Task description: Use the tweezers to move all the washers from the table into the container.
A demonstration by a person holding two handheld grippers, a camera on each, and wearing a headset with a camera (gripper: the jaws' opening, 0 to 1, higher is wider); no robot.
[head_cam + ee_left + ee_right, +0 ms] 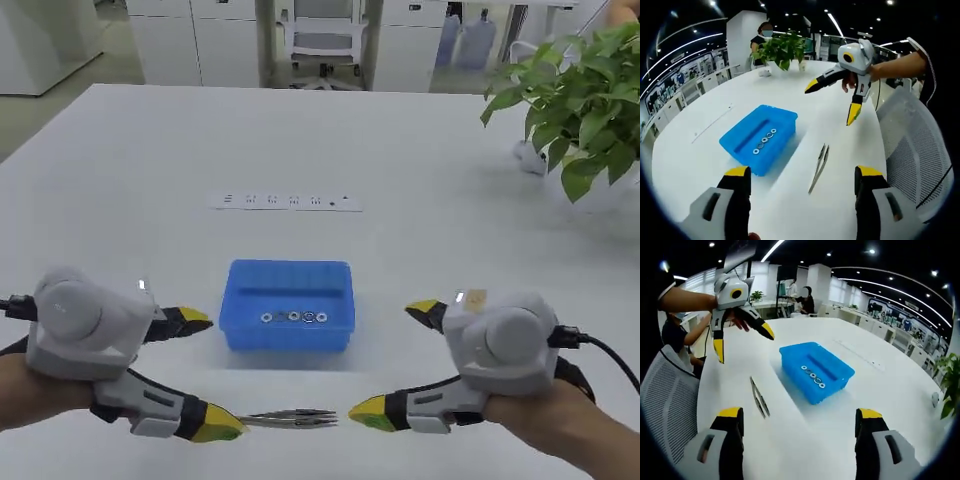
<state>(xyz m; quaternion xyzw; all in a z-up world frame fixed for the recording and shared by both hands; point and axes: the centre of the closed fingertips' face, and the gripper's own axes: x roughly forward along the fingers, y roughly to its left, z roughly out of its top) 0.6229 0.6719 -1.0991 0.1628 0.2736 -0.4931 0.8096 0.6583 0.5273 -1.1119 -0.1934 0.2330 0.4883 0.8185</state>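
A blue container (290,305) sits on the white table, with several washers (294,318) in a row inside it, also seen in the left gripper view as washers (764,141) and in the right gripper view as washers (813,375). Metal tweezers (290,419) lie flat on the table in front of the container, between the two grippers; they appear as tweezers (819,166) and tweezers (759,397). My left gripper (203,373) is open with nothing in it, left of the tweezers. My right gripper (396,360) is open and empty on the right.
A white power strip (286,202) lies beyond the container. A leafy green plant (580,100) stands at the far right of the table. A mesh chair (910,145) is at the near table edge. People stand in the background.
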